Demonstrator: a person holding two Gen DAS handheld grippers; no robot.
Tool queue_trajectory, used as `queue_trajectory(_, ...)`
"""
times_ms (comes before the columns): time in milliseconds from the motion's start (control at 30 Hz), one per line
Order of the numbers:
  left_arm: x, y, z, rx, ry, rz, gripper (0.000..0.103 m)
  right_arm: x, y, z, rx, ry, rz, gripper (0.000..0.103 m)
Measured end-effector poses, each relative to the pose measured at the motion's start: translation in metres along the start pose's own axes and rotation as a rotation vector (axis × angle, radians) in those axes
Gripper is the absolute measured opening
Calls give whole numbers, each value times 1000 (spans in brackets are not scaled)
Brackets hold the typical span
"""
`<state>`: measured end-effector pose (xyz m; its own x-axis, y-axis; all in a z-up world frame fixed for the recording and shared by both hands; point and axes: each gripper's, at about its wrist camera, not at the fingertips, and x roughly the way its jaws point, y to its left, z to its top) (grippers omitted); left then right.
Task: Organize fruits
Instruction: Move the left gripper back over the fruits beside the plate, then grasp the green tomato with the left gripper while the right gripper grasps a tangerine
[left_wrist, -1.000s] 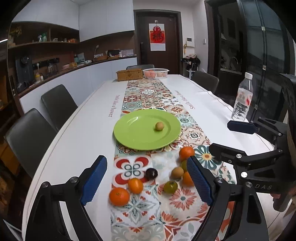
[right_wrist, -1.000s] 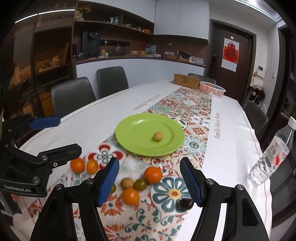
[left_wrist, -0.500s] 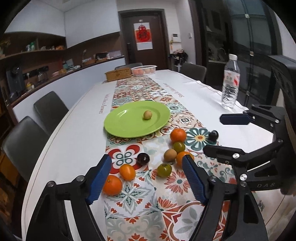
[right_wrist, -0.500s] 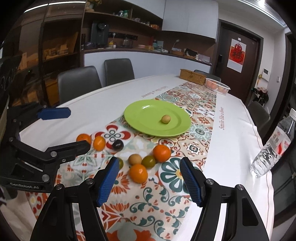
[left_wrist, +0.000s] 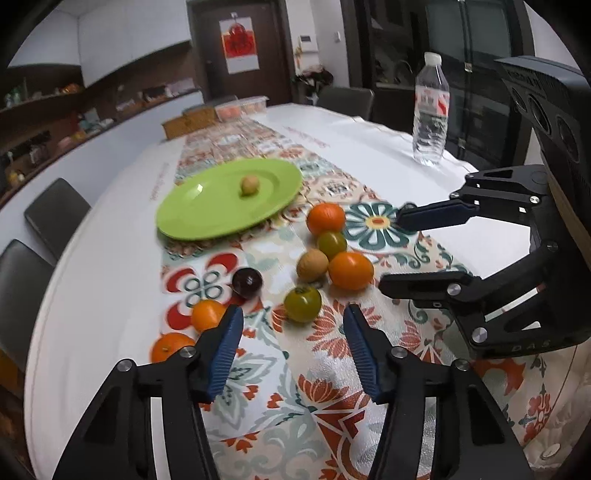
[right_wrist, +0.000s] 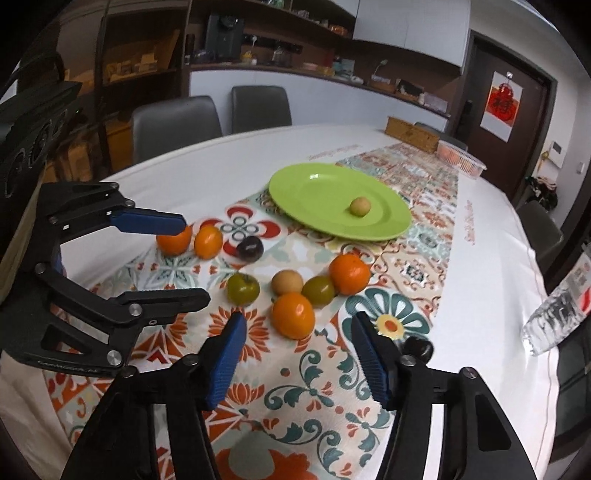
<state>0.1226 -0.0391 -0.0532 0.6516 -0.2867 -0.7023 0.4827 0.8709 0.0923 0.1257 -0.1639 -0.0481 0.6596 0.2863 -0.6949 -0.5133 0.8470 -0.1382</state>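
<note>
Between your two grippers, on the near side of the plate (left_wrist: 225, 201), the loose fruit lies scattered on the runner (left_wrist: 295, 387); one small tan fruit (left_wrist: 249, 184) already sits on the plate. Your left gripper (left_wrist: 293, 349) points at the green tomato (left_wrist: 303, 303), which lies just ahead of its tips, on the plate side and roughly centred in the gap. Its jaws are closing with nothing between them yet. Your right gripper (right_wrist: 297, 356) faces the near orange (right_wrist: 293, 315), likewise just beyond its tips toward the plate, slightly left of centre. Its jaws are also closing on empty air. Both fruits are round, so no long axis governs the approach; what matters is bearing. The tomato is nearer your left hand, the orange nearer your right. The two targets lie near each other, with the walnut-like fruit (left_wrist: 312, 264) between them and the plate, so you will probably need to advance each gripper straight ahead to avoid crowding.
</note>
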Motion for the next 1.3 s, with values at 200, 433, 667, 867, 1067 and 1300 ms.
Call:
queue_trajectory(200,22,3,0,4,52,-49,50,20,-4,-3,6,41,42,47)
queue_trajectory(433,39,7,6,-6,98,-88,43,36,-7,-3,2,70,73,43)
queue_trajectory(667,47,11,12,-37,105,-113,33,46,-9,2,7,84,96,38)
queue_trajectory(867,45,13,10,-58,108,-122,28,50,-7,2,7,92,105,35)
queue_trajectory(1067,37,15,8,-85,97,-103,28,43,-8,1,30,81,104,34)
queue_trajectory(1300,16,15,10,-125,52,-74,28,25,-9,5,64,41,89,34)
